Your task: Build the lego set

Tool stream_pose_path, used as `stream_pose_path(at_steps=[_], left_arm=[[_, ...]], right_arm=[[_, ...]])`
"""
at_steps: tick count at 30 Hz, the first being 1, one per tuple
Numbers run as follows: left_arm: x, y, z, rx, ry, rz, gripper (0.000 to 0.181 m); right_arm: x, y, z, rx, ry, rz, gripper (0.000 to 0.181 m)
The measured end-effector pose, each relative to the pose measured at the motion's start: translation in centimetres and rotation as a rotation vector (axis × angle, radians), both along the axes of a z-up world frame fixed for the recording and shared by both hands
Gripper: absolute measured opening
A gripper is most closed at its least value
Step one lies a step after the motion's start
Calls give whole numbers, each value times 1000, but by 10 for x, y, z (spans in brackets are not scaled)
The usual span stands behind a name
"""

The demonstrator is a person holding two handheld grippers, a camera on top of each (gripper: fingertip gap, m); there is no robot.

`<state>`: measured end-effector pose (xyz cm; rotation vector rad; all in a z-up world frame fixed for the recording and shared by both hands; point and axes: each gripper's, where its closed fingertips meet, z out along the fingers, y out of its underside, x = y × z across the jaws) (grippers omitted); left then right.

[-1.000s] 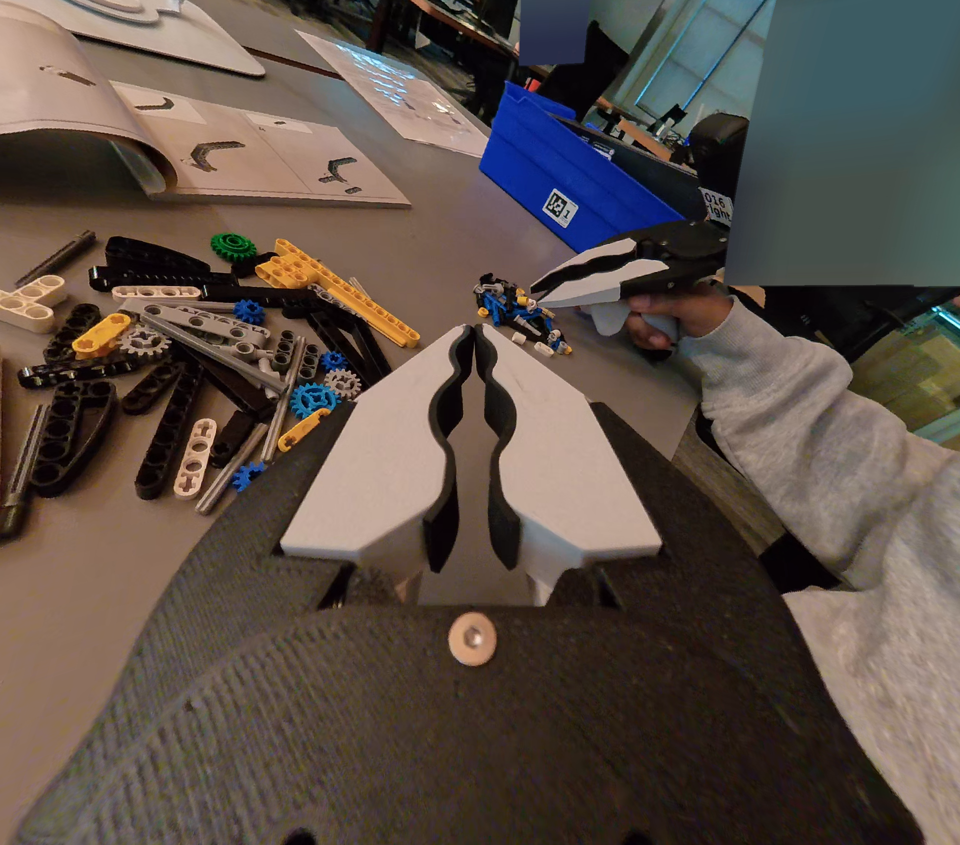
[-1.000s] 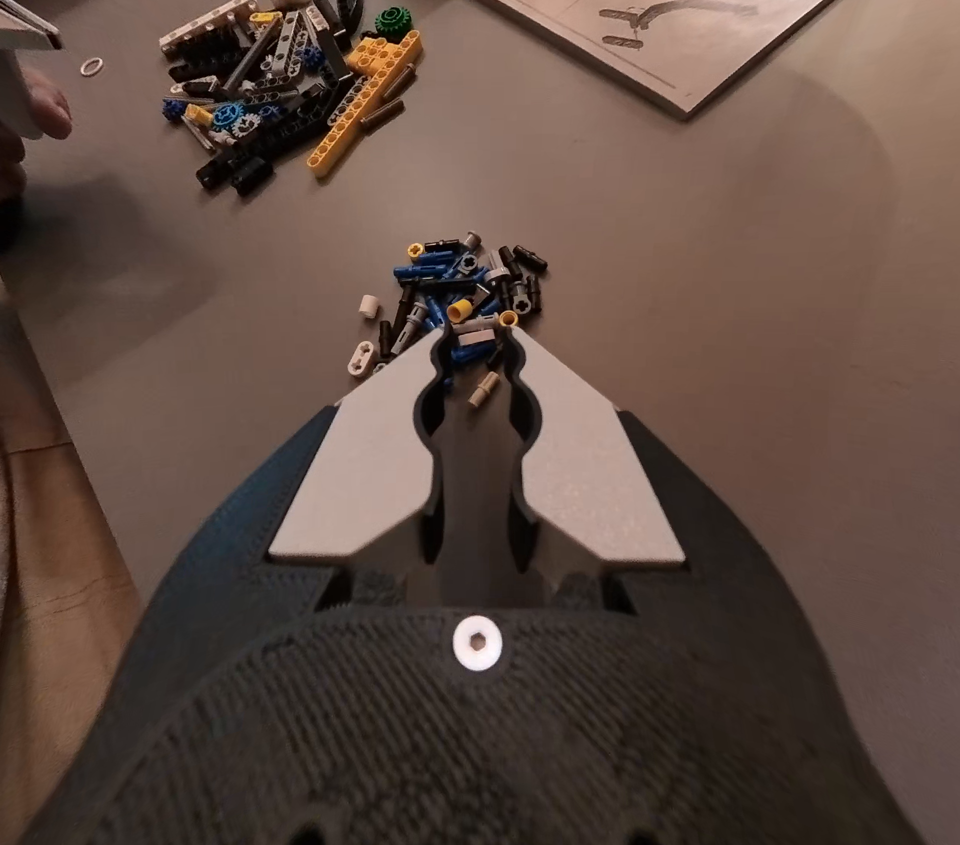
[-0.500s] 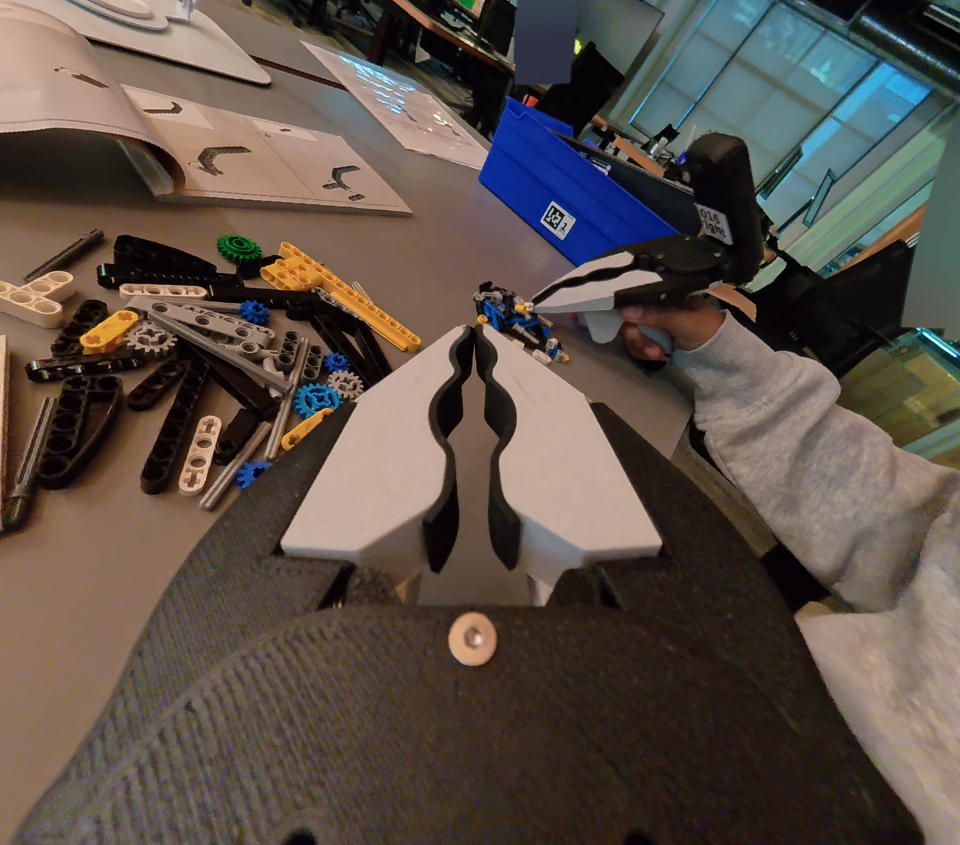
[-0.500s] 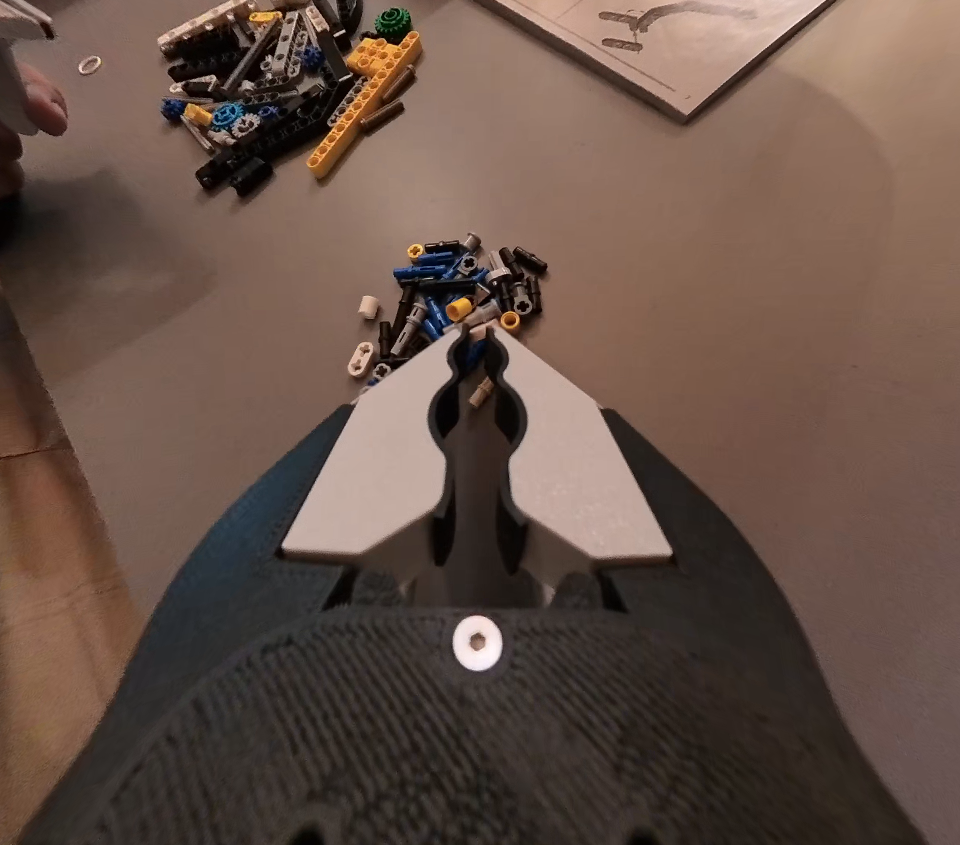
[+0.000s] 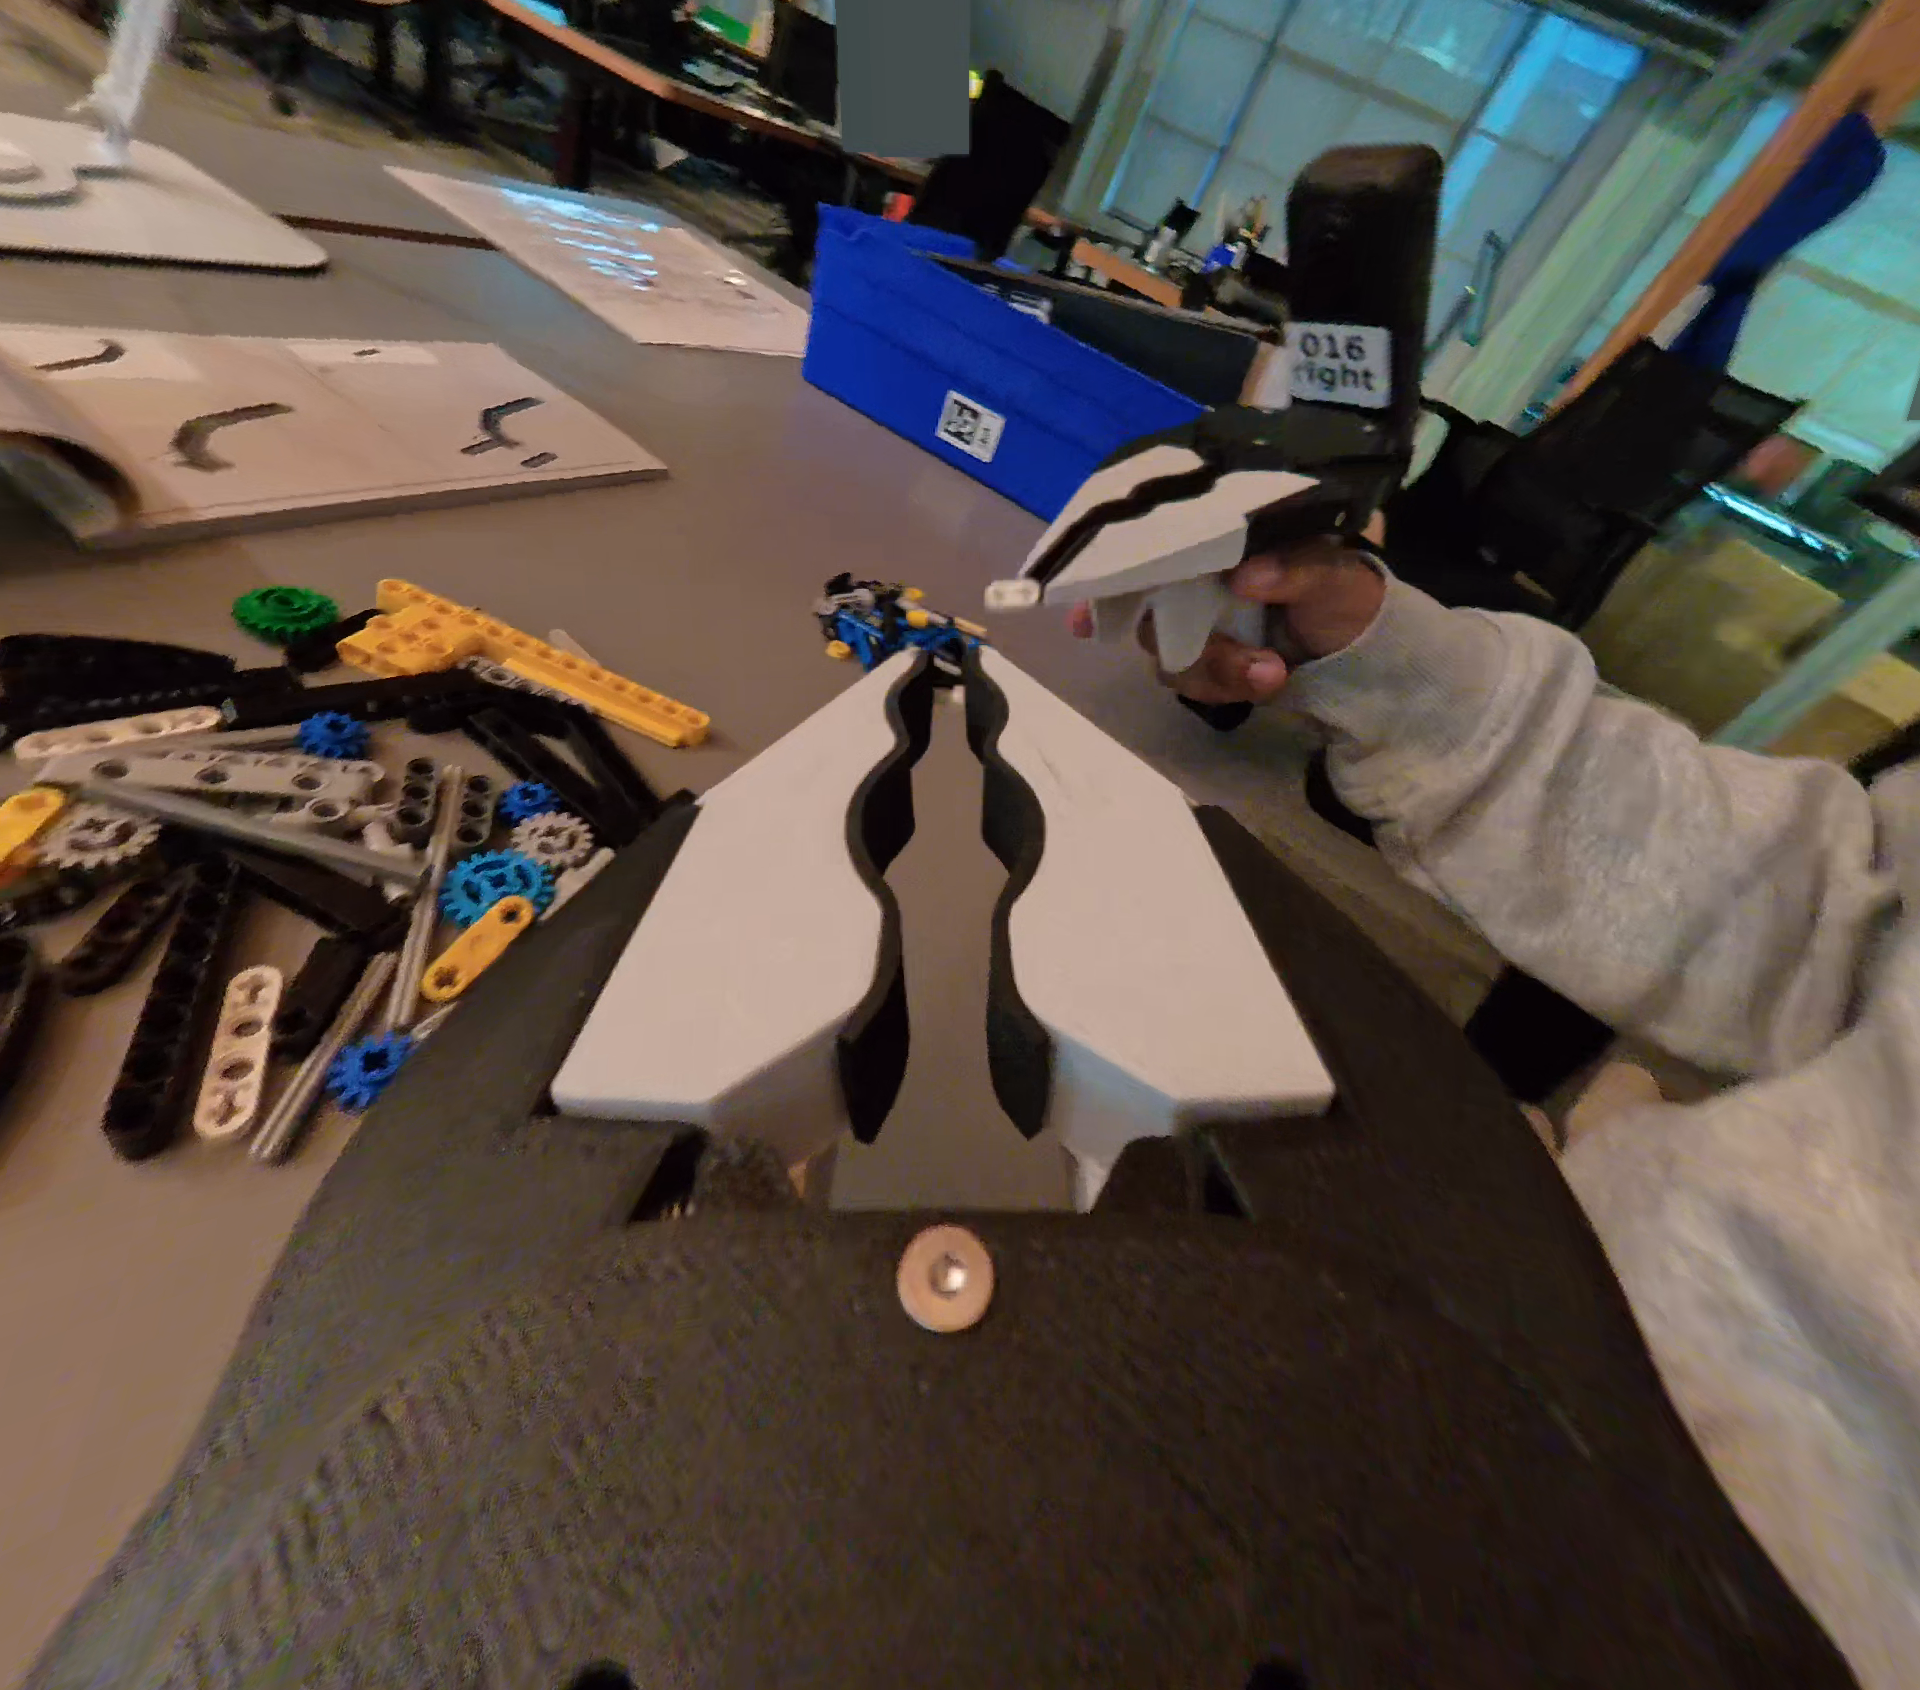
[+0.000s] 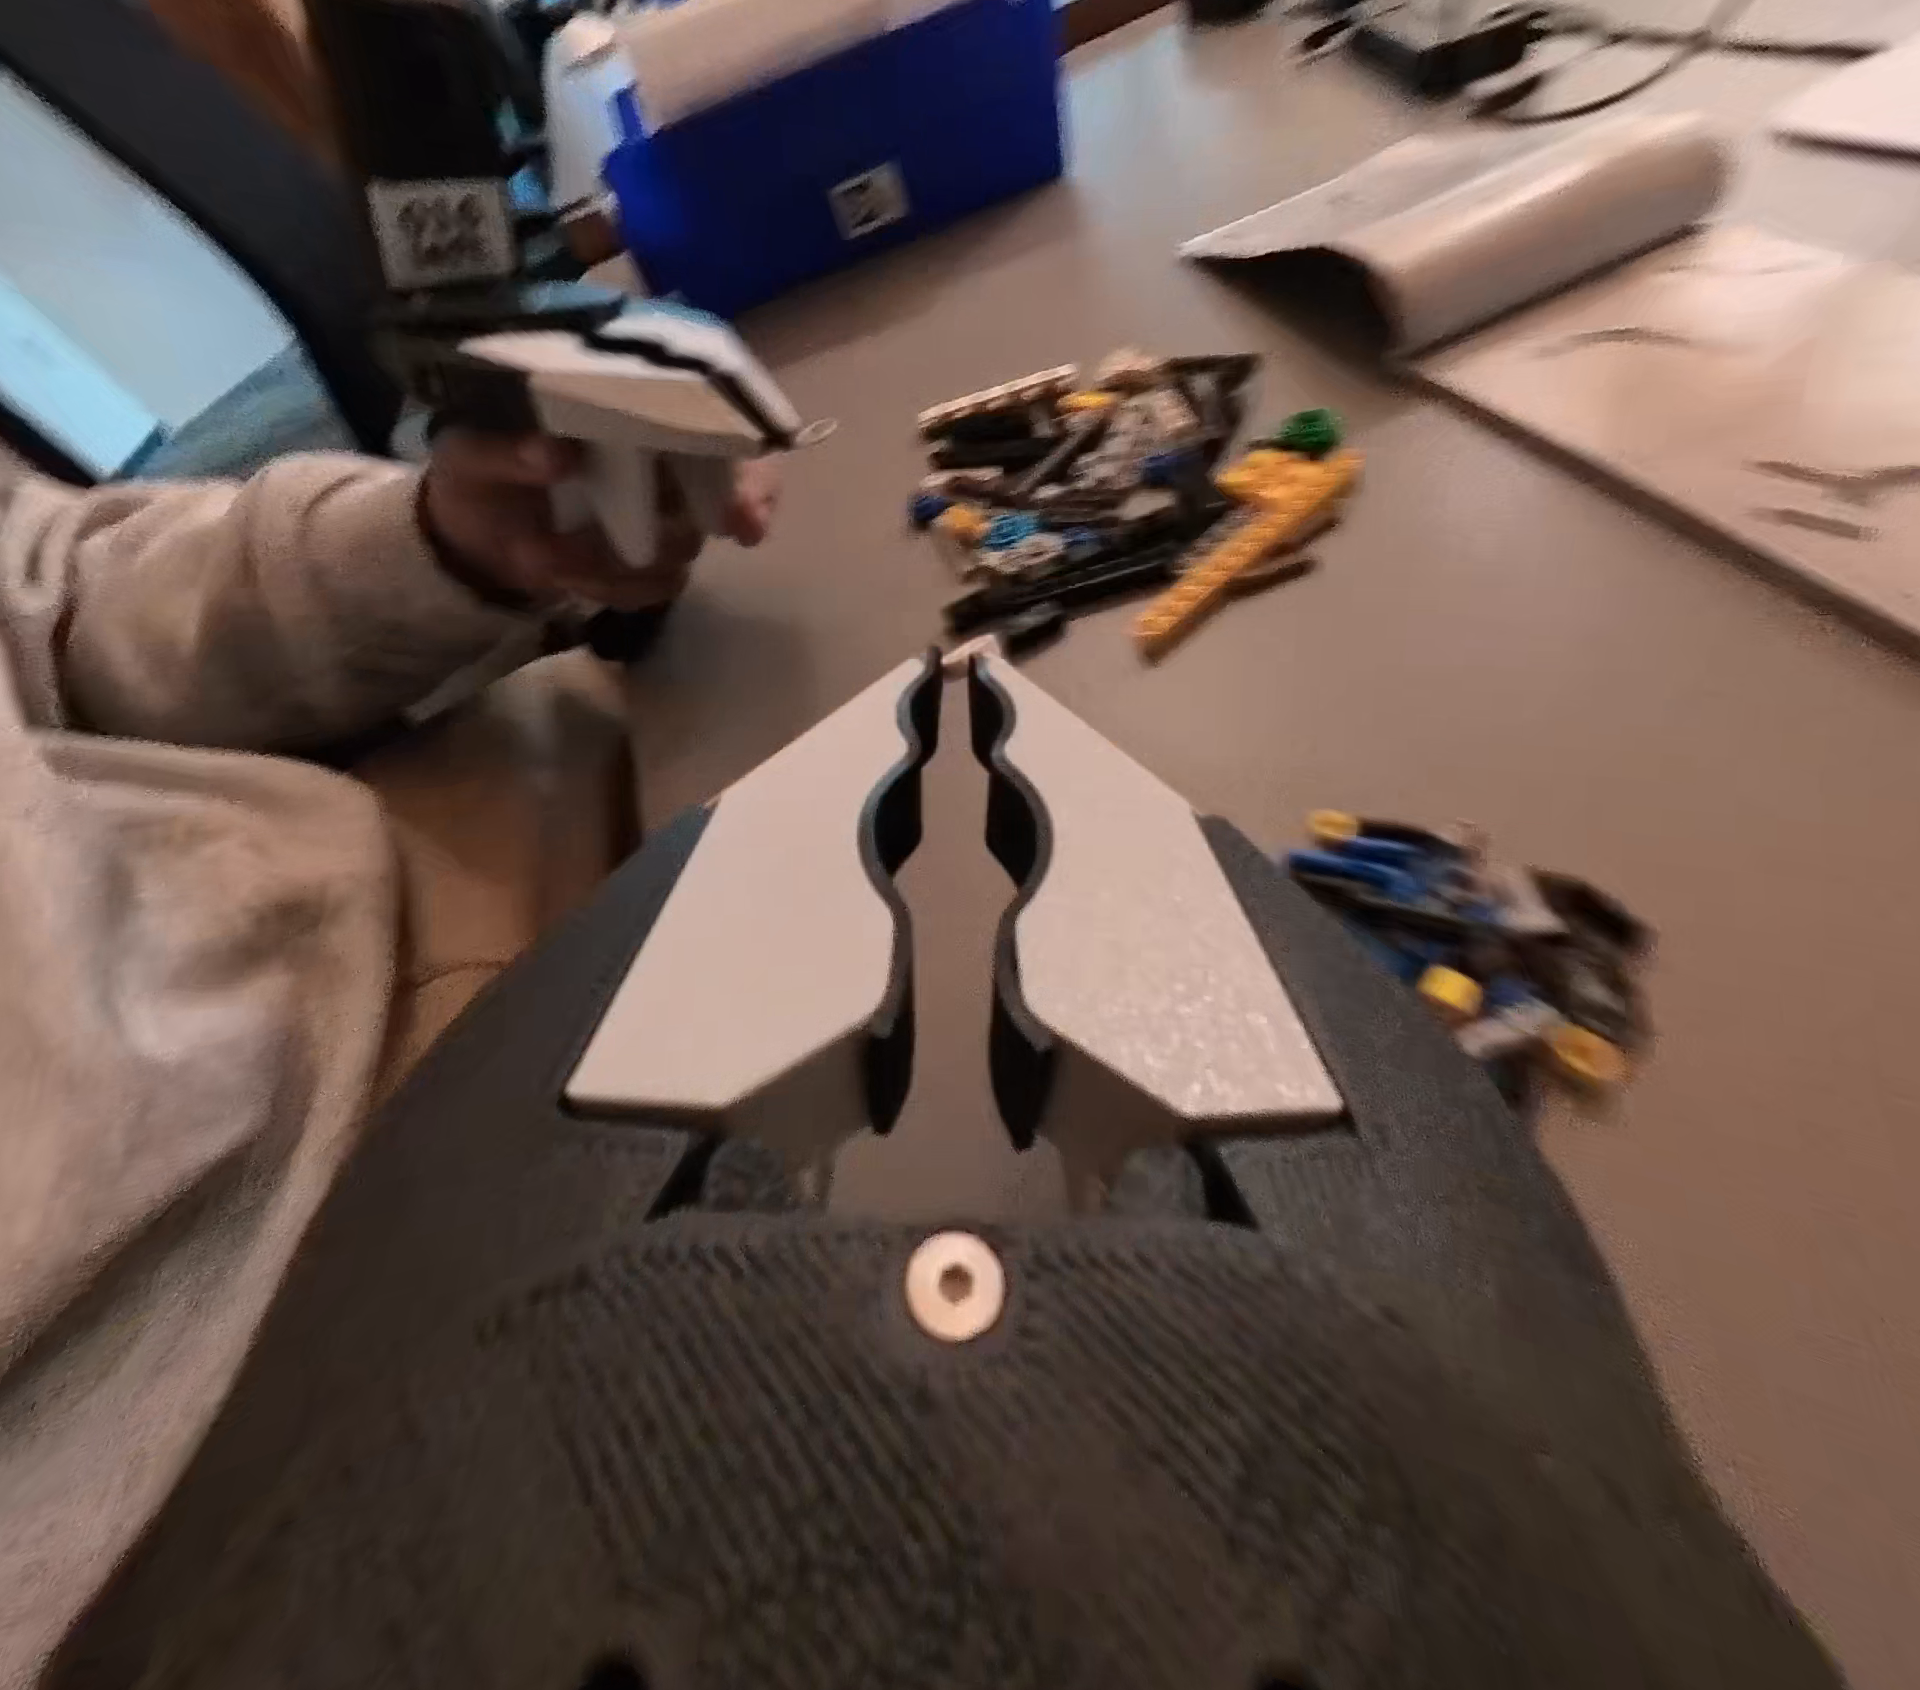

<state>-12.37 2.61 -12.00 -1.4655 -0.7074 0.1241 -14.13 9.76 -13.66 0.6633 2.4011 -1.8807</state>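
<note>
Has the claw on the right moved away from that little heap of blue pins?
Yes. The right claw has lifted off the small pin pile, toward the left claw, holding a small white piece.

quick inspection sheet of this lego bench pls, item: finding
surface: grey table
job's things: beam and gear pile; small pin pile; open instruction booklet
clutter: blue bin; white printed sheet
grippers: left tongs nearly closed, seemingly on a small ring; right tongs shut on a small white piece, held above the table
cables: dark cable-like lines at the far side, blurred
surroundings: office desks, large windows; a grey sleeve
</note>
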Motion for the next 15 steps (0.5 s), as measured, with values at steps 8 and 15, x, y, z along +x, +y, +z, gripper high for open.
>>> stream_pose_path(at_steps=[8, 15], left_arm=[[29, 13, -4, -99, 74, -174, 24], [-15, -25, -5, -96, 22, 83, 5]], right_arm=[[54, -53, 0, -33, -51, 234, 0], [24, -37, -23, 86, -24, 91, 0]])
